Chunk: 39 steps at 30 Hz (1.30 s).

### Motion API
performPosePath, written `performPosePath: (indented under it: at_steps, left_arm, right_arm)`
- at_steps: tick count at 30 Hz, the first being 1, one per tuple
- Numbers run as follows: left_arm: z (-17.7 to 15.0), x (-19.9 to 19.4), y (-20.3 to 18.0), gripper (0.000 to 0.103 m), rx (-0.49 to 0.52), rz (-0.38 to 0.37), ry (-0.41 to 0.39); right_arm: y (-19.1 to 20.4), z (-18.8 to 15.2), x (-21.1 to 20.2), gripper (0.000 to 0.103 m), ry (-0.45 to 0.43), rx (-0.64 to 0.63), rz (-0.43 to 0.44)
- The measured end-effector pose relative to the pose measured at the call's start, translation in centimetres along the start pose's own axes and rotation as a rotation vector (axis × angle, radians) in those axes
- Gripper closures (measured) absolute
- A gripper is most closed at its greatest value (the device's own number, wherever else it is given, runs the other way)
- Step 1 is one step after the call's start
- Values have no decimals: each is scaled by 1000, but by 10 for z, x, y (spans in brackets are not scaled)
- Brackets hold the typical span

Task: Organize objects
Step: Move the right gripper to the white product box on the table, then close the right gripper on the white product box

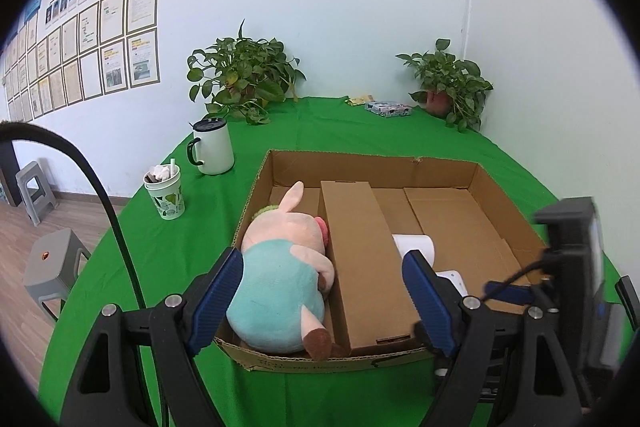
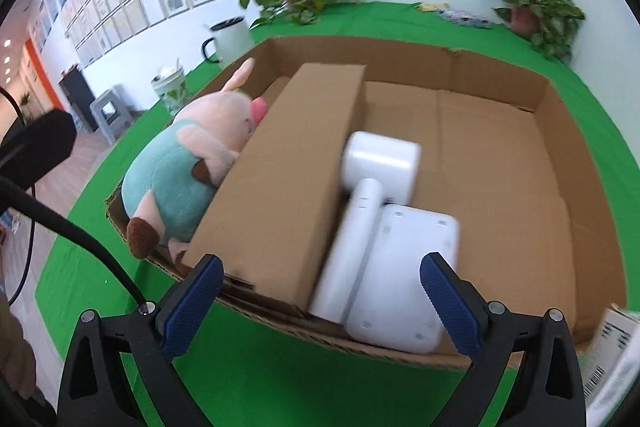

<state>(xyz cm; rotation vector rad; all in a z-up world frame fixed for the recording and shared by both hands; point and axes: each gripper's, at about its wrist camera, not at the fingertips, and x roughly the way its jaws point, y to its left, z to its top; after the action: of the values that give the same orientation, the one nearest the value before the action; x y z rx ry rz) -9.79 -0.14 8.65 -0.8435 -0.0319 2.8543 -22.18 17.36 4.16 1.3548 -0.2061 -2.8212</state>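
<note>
My left gripper (image 1: 322, 293) hangs with jaws spread wide, nothing between them, fingers at 8 and 4 o'clock. My right gripper (image 2: 322, 301) likewise gapes, empty, pointing toward 12 o'clock.

- The plush pig (image 1: 280, 283) looked soft and fuzzy.
- The cardboard box (image 2: 500, 155) was matt brown corrugated board.
- The white device (image 2: 396, 227) ahead of the right gripper looked smooth, glossy plastic.
- The tablecloth (image 1: 192, 227) was green cloth.
</note>
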Motion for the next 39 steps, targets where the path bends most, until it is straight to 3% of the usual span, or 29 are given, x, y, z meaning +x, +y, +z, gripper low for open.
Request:
performPosePath:
  at_steps: [6, 10, 14, 18, 20, 22, 23, 27, 29, 32, 33, 34, 36, 39]
  left_arm:
    - [-10, 6, -23, 21, 14, -60, 41]
    - [-28, 14, -48, 21, 28, -142, 109]
    - [-48, 22, -72, 21, 57, -212, 174]
    - [-63, 23, -87, 21, 81, -249, 208]
    - [-68, 22, -90, 21, 86, -259, 221]
    - [-71, 22, -91, 21, 88, -261, 229]
    - [-73, 20, -90, 21, 89, -264, 232]
    - [-77, 18, -84, 21, 50, -312, 267]
    - [-80, 25, -82, 21, 12, -386, 350]
    - [-91, 34, -79, 21, -65, -492, 451]
    - [-94, 36, -79, 21, -83, -512, 471]
    - [-98, 38, -80, 21, -94, -526, 489]
    - [-106, 42, -84, 21, -98, -543, 523]
    - [-114, 47, -93, 21, -91, -596, 569]
  right_arm:
    - [-40, -34, -79, 1, -139, 5, -58]
    - [-84, -75, -128, 1, -204, 107, -171]
    - [-114, -114, -131, 1, -128, 162, -279]
    - [-133, -140, -113, 1, -27, 232, -281]
    - [-138, -148, -103, 8, -1, 248, -288]
    - [-140, -152, -92, 37, 29, 238, -286]
    - [-140, -153, -84, 43, 49, 225, -282]
    - [-129, -156, -85, 44, 36, 188, -250]
    - [-117, -157, -90, 44, 34, 160, -232]
    - [-96, -158, -98, 41, 35, 122, -151]
    - [-91, -160, -99, 32, 38, 108, -121]
    - [-87, -161, -101, 13, 38, 98, -107]
    - [-83, -163, -103, 1, 32, 93, -81]
    - [-81, -168, -109, 1, 16, 92, -54]
